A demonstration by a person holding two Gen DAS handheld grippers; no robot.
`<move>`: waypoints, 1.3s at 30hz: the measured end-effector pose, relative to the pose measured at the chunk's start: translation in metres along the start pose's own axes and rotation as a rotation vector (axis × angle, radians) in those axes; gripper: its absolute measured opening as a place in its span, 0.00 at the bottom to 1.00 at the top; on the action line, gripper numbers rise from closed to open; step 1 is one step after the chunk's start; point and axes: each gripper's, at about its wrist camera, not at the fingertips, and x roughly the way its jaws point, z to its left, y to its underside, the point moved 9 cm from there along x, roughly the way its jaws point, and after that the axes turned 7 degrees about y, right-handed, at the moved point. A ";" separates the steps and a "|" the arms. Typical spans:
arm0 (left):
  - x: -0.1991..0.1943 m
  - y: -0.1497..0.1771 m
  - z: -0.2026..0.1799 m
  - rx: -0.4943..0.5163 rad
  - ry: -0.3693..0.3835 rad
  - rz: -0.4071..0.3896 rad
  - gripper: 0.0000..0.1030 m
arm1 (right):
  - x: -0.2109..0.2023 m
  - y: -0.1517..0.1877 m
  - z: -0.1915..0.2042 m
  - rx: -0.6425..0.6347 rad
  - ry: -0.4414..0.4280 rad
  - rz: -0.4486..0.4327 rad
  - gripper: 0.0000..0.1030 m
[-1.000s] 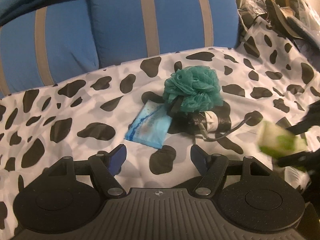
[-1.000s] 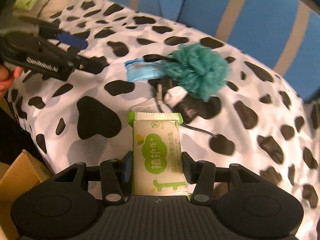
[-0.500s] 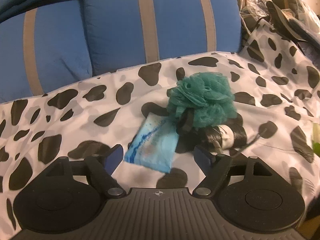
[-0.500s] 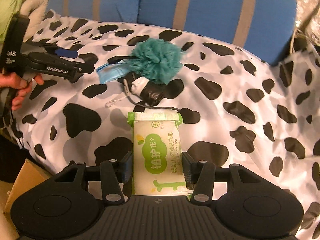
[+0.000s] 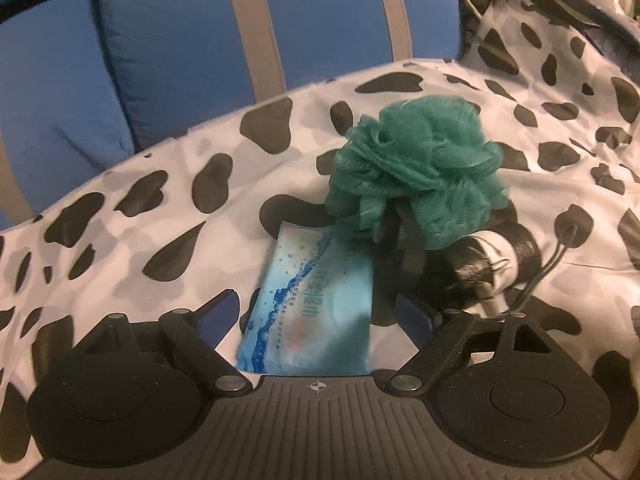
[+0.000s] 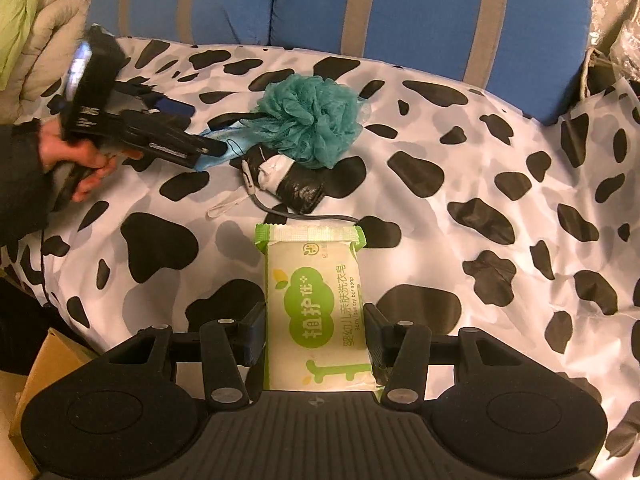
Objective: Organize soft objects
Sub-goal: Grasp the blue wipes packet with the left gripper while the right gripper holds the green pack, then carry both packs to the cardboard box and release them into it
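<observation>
The left gripper (image 5: 318, 314) has its fingers (image 5: 218, 312) wide and opening further, one on each side of a flat light-blue plastic packet printed with a darker blue wave (image 5: 310, 312). The pads stand apart from the packet's edges and do not press it. The packet lies on a white sheet with black cow-like patches (image 5: 120, 240), its far end tucked under a teal mesh bath puff (image 5: 416, 172). Just right of the packet, touching the puff's underside, lies a crumpled shiny black bundle with a white band (image 5: 492, 264), and a thin dark cord (image 5: 548, 260) runs off from it to the right. Behind the sheet rise blue cushions with grey stripes (image 5: 320, 20).

The right gripper (image 6: 316, 336) has its fingers (image 6: 254, 334) at a middling gap, clamped on both long sides of a cream and green wrapped bar of baby laundry soap (image 6: 316, 304), which sticks out forward above the sheet. Beyond the soap lie the black bundle (image 6: 296, 188) and the puff (image 6: 310, 116). In the right wrist view the left gripper (image 6: 200, 136) reaches in from the left, held by a hand (image 6: 76, 160) in a dark sleeve, its tips at the blue packet (image 6: 220, 152). A brown cardboard box (image 6: 44, 368) shows at the lower left, off the sheet.
</observation>
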 end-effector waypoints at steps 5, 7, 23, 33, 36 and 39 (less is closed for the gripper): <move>0.025 0.006 0.006 0.030 0.020 0.063 0.83 | 0.000 -0.001 0.002 -0.004 -0.012 -0.002 0.51; 0.029 0.004 0.009 0.011 0.044 0.046 0.83 | 0.001 0.000 0.003 -0.008 -0.011 0.002 0.51; 0.019 0.012 0.009 -0.117 0.092 0.112 0.65 | 0.006 -0.001 0.002 0.007 -0.016 0.010 0.51; -0.018 0.035 -0.002 -0.198 0.003 0.143 0.64 | 0.007 0.001 0.002 0.009 -0.009 0.011 0.51; -0.037 0.036 -0.004 -0.235 -0.020 0.135 0.64 | 0.006 0.001 0.002 0.018 -0.007 0.005 0.51; -0.058 0.036 -0.009 -0.257 -0.038 0.124 0.64 | 0.006 0.001 0.002 0.021 -0.008 0.006 0.51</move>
